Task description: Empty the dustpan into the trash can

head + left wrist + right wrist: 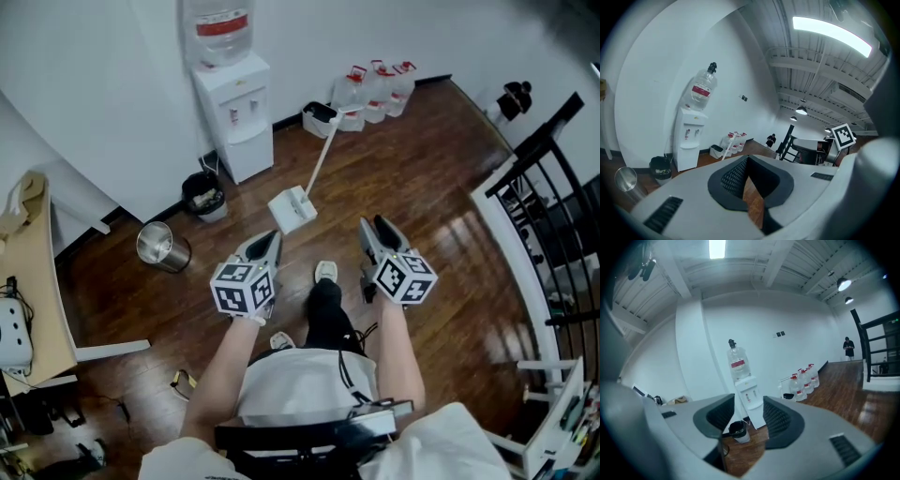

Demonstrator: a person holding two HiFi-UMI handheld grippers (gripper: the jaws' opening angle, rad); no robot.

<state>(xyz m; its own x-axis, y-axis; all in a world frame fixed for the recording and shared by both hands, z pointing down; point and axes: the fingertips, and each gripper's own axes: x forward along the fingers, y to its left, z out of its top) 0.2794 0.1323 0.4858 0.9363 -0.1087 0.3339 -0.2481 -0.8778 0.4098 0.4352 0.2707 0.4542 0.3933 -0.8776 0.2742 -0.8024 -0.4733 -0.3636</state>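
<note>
**A:** Where is the dustpan?

**B:** The dustpan (292, 208) sits on the wooden floor (422, 178) just ahead of the person's feet. Its long handle tilts away toward the wall, and nothing holds it.

**A:** And the arms?

**B:** Both forearms reach forward from the waist, roughly parallel, with the hands hidden under the marker cubes. The left gripper (272, 235) and the right gripper (373, 225) point ahead and slightly down. The dustpan lies ahead of both, nearer the left one, touching neither.

**A:** What are the fingers doing?

**B:** The left fingers (733, 180) are clenched with their tips meeting on nothing (only a wedge of floor shows behind them). The right fingers (776, 420) are released and stand wide. In their gap the black-lined trash can (203, 195) shows far off, beside the water dispenser (234, 112).

**A:** So the can is away from the dustpan?

**B:** Yes, it is well apart, to the dustpan's left by the white wall. A steel bin (161, 246) stands nearer the person.
</note>
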